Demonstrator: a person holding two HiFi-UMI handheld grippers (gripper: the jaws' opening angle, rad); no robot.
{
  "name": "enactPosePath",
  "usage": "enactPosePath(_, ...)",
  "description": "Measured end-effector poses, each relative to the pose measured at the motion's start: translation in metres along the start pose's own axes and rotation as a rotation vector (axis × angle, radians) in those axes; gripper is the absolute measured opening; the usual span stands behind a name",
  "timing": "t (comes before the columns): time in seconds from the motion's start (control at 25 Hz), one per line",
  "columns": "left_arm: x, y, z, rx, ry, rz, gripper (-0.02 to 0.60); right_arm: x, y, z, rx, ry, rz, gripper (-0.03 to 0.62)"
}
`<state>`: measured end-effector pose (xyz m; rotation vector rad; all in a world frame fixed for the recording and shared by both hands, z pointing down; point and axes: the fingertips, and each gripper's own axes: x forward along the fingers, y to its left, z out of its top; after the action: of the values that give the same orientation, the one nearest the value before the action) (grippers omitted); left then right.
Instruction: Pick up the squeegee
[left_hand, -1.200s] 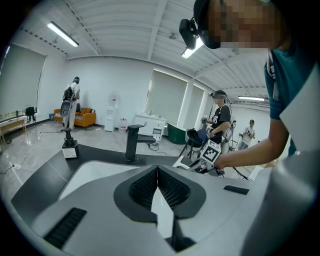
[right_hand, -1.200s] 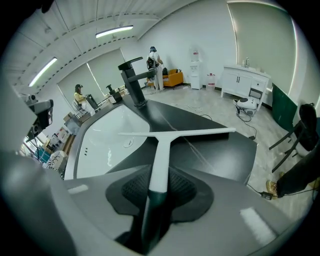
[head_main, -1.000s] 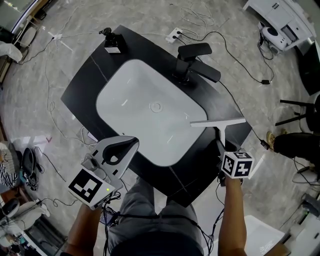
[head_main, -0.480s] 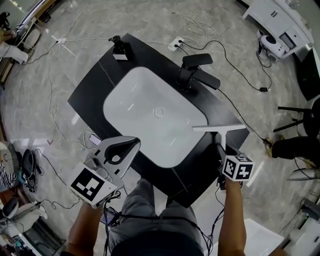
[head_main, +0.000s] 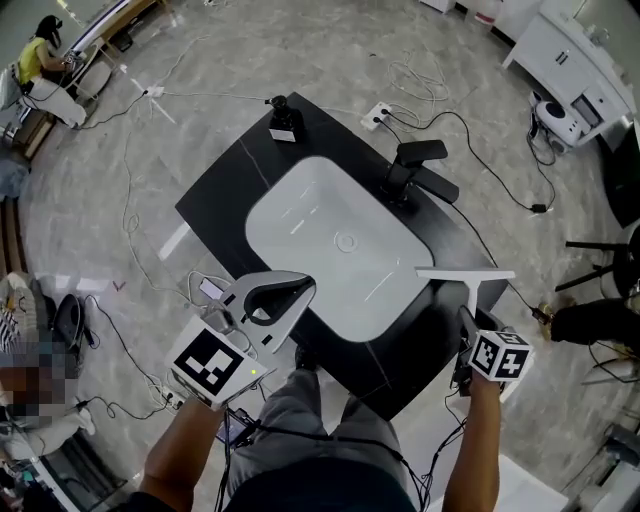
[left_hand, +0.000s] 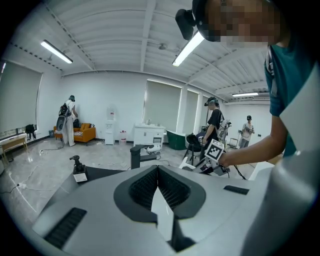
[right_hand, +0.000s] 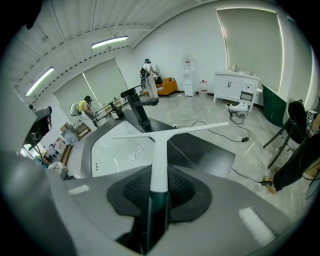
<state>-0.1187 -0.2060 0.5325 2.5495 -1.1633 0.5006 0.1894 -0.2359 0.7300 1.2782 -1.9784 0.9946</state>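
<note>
Countertop (head_main: 225, 195), black and angular, stands on a marbled floor (head_main: 120, 70) and carries a sunken white basin (head_main: 300, 215). A black faucet (head_main: 415, 170) rises at the basin's far side. The left gripper (head_main: 303, 288) (left_hand: 158, 172), at the basin's near rim, has its jaws together with nothing between them. The right gripper (head_main: 466, 320) (right_hand: 159, 176), at the countertop's near right corner, has its jaws clamped on the handle of the squeegee (head_main: 467, 283) (right_hand: 159, 150). The squeegee's white blade lies crosswise ahead of that gripper, over the countertop just right of the basin.
</note>
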Motion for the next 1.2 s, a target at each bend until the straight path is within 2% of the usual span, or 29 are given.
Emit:
enactPosePath(0.76,-0.063,-0.027,0.084,0.114,-0.110,-0.009,0.006,-0.151,0.060,0.085,-0.058,-0.275,0.064,0.097)
enactPosePath(1.2,-0.089,-0.047,0.113,0.155,-0.146,-0.030,0.006,-0.245,0.089,0.118,-0.102,-0.441,0.065,0.097)
